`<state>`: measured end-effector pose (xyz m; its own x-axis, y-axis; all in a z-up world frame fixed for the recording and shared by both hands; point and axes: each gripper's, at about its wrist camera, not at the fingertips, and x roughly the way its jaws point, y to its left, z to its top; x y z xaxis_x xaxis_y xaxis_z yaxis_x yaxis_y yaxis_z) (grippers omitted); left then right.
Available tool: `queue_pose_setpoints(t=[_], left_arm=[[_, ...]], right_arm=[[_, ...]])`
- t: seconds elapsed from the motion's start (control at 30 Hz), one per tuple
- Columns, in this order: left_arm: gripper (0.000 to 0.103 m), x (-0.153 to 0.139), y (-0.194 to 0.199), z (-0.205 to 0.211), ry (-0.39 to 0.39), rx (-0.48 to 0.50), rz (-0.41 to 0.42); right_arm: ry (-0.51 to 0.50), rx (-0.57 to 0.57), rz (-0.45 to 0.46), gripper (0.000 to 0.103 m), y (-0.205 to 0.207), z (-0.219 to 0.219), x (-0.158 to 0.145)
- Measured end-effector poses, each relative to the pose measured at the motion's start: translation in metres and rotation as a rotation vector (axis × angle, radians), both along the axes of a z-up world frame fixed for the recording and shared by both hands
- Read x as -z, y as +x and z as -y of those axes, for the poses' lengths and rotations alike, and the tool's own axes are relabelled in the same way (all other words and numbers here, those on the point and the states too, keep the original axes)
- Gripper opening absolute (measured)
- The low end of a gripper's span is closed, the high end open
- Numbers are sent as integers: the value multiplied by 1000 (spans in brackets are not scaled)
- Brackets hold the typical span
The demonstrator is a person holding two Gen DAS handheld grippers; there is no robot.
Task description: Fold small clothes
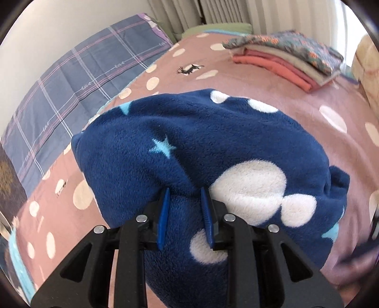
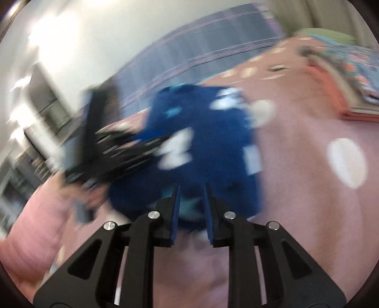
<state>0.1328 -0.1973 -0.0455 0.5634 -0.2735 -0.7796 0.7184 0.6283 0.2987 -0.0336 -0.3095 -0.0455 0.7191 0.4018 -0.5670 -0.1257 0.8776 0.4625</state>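
Fleece [image 1: 189, 142] bunched between both my grippers' [image 1: 186, 201] [image 2: 191, 196] closed fingers, unfolded; stack [image 1: 284, 59] beyond lies finished.

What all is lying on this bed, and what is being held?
fleece garment: one, dark blue with white spots and light blue stars, bunched on the bed, near the cameras
bedspread: one, dusty pink with cream dots, covering the bed
stack of folded clothes: one pile, coral and beige layers with a flowered piece on top, far right of the bed
plaid blanket: one, blue-grey with pink lines, along the wall on the left
curtains: pale, behind the bed
left hand-held gripper: one, black with blue fingers, shut on the fleece garment
right hand-held gripper: one, black with blue fingers, garment edge between them; picture blurred, so the grip is unclear
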Motion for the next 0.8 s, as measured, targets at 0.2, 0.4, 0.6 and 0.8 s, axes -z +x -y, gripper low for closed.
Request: queue_pose_setpoints(t=[0.2, 0.4, 0.6, 0.8], left_arm=[[25, -1, 2, 12, 85, 4, -17], [24, 2, 8, 8, 35, -18, -44], [24, 1, 11, -2, -41, -4, -74], [24, -4, 26, -18, -174, -1, -174]], right_arm=[[190, -145, -136, 11, 27, -39, 37], [247, -239, -288, 8, 71, -93, 79], [305, -290, -300, 4, 57, -88, 86], [379, -134, -149, 4, 46, -52, 67]])
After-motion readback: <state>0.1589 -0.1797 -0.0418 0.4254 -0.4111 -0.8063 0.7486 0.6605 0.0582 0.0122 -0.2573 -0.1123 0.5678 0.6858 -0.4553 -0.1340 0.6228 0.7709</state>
